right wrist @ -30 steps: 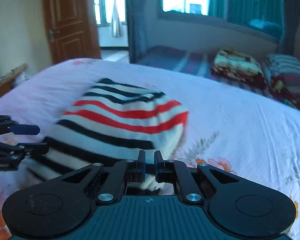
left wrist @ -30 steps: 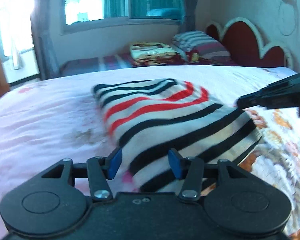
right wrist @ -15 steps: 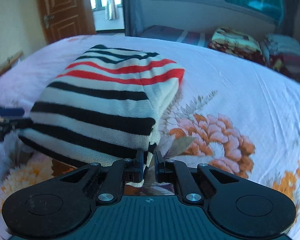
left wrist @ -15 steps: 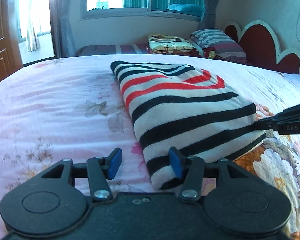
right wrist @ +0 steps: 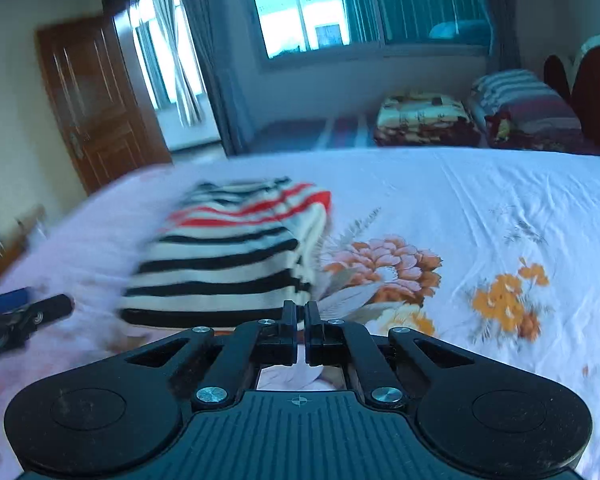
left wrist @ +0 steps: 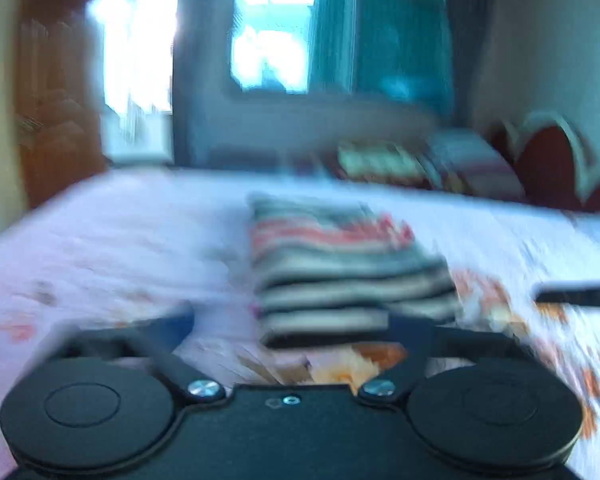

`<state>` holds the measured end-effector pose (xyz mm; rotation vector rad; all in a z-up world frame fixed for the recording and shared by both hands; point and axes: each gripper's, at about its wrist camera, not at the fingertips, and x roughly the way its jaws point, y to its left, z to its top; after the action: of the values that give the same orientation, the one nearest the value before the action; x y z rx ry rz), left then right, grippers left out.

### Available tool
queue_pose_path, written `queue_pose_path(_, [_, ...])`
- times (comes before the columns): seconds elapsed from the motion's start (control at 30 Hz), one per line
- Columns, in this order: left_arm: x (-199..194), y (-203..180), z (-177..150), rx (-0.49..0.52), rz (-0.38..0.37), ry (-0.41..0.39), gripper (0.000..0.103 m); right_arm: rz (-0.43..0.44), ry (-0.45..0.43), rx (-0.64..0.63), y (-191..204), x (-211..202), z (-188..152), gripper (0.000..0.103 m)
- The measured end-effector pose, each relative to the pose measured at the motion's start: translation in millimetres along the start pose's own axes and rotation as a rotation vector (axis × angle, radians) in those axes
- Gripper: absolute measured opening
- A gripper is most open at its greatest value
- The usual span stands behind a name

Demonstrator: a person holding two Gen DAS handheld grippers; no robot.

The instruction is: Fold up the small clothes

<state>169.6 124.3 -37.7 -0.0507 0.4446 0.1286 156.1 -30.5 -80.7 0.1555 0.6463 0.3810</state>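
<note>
A folded striped sweater (right wrist: 236,256), white with black and red stripes, lies on the floral bed sheet (right wrist: 480,216). It also shows, blurred, in the left wrist view (left wrist: 340,268). My right gripper (right wrist: 301,316) is shut and empty, just short of the sweater's near edge. My left gripper (left wrist: 292,320) is wide open and empty, just in front of the sweater; the view is motion-blurred. The left gripper's tip shows at the left of the right wrist view (right wrist: 24,312). The right gripper's tip shows at the right of the left wrist view (left wrist: 576,296).
Folded blankets (right wrist: 424,120) and a striped pillow (right wrist: 520,100) lie on a second bed by the window. A red headboard (right wrist: 588,80) stands at the right. A wooden door (right wrist: 96,96) is at the left.
Both grippers have pulled back from the sweater. The right gripper has let go of its corner and is shut with nothing in it. The left gripper has opened wider.
</note>
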Motion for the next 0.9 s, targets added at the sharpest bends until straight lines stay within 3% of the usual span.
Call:
queue_pose_path(0.03, [-12, -3, 1, -0.001, 0.010, -0.024, 0.102, -0.032, 0.007, -0.009, 3, -9, -5, 0.083])
queue_pose_path(0.07, [-21, -6, 1, 0.009, -0.006, -0.013, 0.102, -0.089, -0.019, -0.018, 7, -23, -11, 0.100])
queue_pose_path(0.1, [-30, -10, 0, 0.023, -0.025, 0.007, 0.102, -0.103, -0.076, -0.039, 10, -40, -19, 0.102])
queue_pose_path(0.4, [-119, -37, -12, 0.062, -0.065, 0.026, 0.102, -0.120, -0.068, -0.077, 30, -140, -52, 0.103])
queue_pose_path(0.67, [-175, -39, -11, -0.011, -0.053, 0.050, 0.102, -0.117, -0.100, -0.078, 51, -210, -72, 0.103])
queue_pose_path(0.9, [-207, -46, -3, 0.032, -0.069, -0.020, 0.102, -0.121, -0.133, -0.101, 65, -240, -74, 0.103])
